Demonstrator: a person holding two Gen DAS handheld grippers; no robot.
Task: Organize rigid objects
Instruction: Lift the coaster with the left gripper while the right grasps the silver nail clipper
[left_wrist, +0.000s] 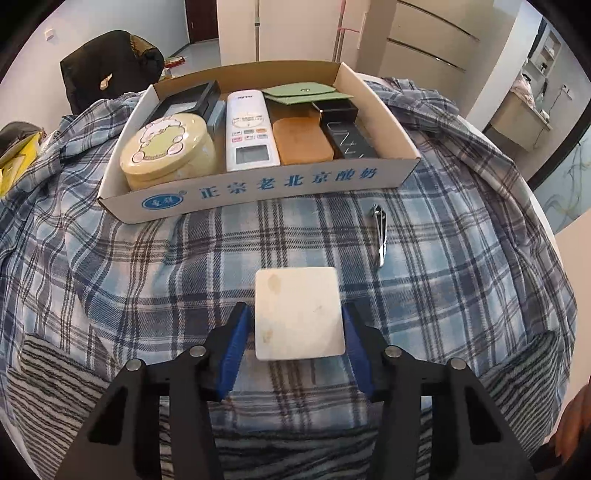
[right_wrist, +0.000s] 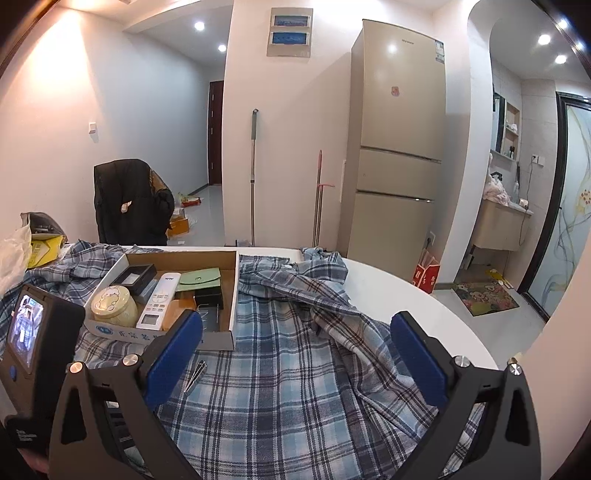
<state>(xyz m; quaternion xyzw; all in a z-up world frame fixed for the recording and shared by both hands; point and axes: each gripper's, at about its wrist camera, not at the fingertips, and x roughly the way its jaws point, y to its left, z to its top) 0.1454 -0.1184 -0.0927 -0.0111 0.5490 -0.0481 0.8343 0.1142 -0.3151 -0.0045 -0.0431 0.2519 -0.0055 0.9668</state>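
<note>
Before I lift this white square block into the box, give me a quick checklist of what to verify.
1. Left tongs pads against both sides of the white square block: ok.
2. Block lifted off the plaid cloth: cannot tell.
3. Path to the cardboard box free: ok.
4. Empty spot inside the box: not ok, looks full.
5. Right tongs open and out of the way: ok.
6. Nail clipper beside the block, clear: ok.

Bright ceiling spotlights (right_wrist: 199, 26), sharp focus, heavy fisheye bending with dark corners
</note>
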